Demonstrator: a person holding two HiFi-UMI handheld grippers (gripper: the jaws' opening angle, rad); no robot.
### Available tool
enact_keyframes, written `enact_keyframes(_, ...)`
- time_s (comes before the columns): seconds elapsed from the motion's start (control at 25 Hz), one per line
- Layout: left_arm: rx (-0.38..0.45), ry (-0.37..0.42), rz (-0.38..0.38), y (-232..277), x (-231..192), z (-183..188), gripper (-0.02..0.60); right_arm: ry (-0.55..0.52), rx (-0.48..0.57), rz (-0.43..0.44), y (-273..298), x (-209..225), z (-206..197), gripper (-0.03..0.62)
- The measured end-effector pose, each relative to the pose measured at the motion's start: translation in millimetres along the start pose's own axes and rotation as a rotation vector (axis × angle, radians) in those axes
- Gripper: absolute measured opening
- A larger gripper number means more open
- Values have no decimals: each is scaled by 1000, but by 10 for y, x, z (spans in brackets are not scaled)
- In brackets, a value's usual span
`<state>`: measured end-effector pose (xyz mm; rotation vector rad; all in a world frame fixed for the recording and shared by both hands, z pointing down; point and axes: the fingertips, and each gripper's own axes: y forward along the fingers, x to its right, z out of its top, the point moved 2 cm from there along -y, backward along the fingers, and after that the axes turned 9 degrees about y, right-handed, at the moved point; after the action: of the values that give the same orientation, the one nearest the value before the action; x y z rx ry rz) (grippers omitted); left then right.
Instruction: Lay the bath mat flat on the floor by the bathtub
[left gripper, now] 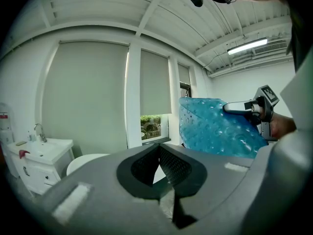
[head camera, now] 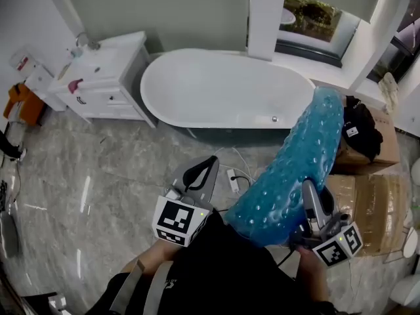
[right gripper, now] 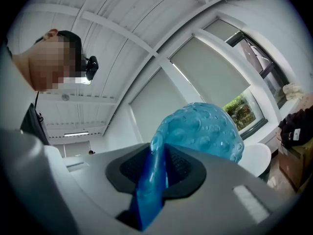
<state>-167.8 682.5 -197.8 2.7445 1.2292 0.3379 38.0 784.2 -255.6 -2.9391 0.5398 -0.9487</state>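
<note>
A person is wearing a black top (head camera: 230,268), a grey strap (head camera: 130,286) running beside it; grey left gripper (head camera: 210,161) and right gripper (head camera: 307,190) (each bearing a black-and-white marker cube (head camera: 176,220)).

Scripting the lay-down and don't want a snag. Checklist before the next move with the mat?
1. Right gripper clamped on bath mat: ok.
2. Left gripper on the mat: not ok, shut and empty.
3. Mat unfurled: not ok, it curls in the air.
4. Floor beside bathtub free: not ok, a white corded block lies there.
5. Mat's underside facing down: cannot tell.
</note>
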Motion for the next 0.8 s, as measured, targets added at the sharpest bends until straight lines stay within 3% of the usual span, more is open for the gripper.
enact_keyframes(0.4, 3, 5, 1, 591, -456, -89, 2, 28, -17, -12, 599, 377, 96, 78)
enact_keyframes(0.8, -5, 55, 24, 1465, -1617, -202, 3, 8, 0, -73, 1815, 917, 273, 78)
